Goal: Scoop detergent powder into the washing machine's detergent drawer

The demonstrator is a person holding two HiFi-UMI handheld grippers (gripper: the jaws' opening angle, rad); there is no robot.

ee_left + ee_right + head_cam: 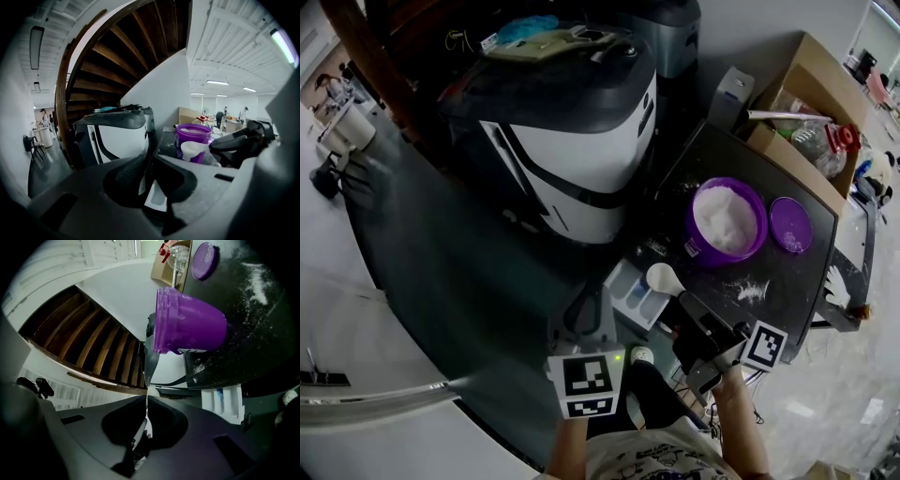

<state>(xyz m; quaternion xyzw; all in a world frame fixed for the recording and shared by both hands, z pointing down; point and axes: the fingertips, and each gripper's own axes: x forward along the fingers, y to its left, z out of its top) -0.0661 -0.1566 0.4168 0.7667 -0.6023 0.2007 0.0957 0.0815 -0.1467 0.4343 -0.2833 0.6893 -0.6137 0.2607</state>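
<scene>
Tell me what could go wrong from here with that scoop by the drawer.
The scoop, pinched by its thin handle in the right gripper, hangs at the detergent drawer's edge; tipped here, powder may miss the compartments.
Spilled powder already lies on the table; more could follow.
The purple tub stands close; a swing might knock it.

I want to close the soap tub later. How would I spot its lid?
Beside the big white-and-black washing machine stands a dark table. On it sits a round purple plastic tub of white powder, and the flat round purple lid lies next to it. It is the only purple thing that is thin and empty.
</scene>
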